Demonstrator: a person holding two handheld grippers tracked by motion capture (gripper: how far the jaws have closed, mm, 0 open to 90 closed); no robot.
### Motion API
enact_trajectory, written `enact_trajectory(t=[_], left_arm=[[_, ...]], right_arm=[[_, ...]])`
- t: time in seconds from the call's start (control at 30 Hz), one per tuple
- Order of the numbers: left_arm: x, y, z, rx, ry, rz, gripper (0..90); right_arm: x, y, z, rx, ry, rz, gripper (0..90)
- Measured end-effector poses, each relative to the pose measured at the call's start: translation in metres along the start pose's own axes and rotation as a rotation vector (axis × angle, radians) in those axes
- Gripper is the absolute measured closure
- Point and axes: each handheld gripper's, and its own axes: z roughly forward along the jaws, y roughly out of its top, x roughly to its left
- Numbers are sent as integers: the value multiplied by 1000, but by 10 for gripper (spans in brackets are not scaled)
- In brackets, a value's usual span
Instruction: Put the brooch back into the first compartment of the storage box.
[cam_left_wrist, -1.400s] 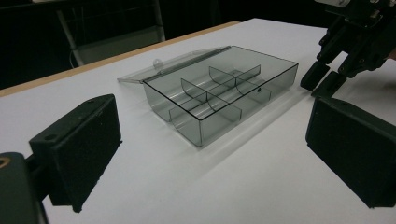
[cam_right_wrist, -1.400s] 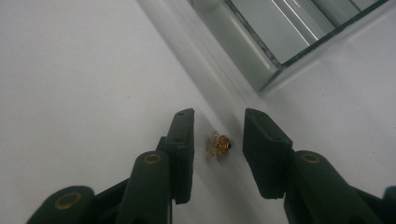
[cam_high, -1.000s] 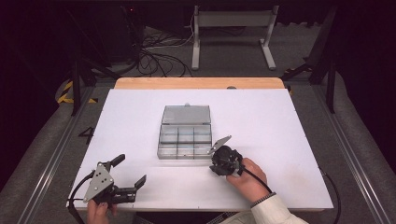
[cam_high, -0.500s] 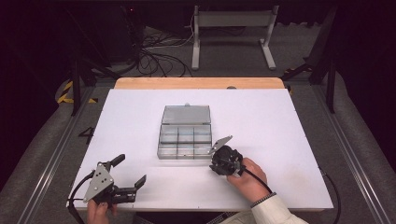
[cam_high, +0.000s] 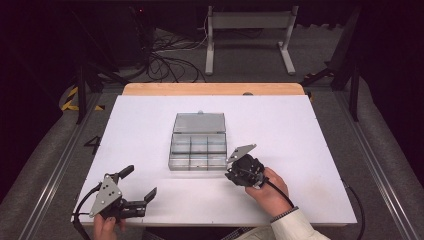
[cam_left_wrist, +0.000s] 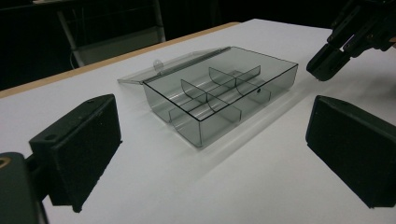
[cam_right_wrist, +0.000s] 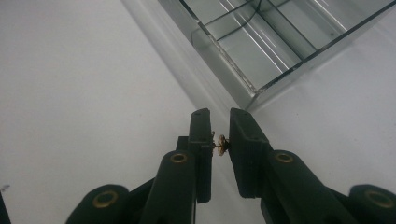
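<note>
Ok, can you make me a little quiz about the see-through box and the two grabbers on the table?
1. True or false: the lid of the box is shut.
2. What is pinched in the right gripper? A: a pencil. B: a tiny brass part. C: nothing.
3. Which gripper has its jaws wide apart with nothing between them?

Key
1. False. The lid lies open behind the box.
2. B.
3. The left gripper.
</note>
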Motion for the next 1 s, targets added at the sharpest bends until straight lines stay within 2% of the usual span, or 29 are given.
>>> enact_trajectory(t=[0.23, 0.4, 1.0], left_arm=[[0, 0, 0, 6, -1, 1, 39], [0, 0, 0, 2, -1, -5, 39], [0, 0, 0, 3, -1, 2, 39]], right_arm=[[0, 0, -7, -31, -4, -7, 801], [2, 0, -14, -85, -22, -24, 802], [1, 6, -26, -136, -39, -40, 802]])
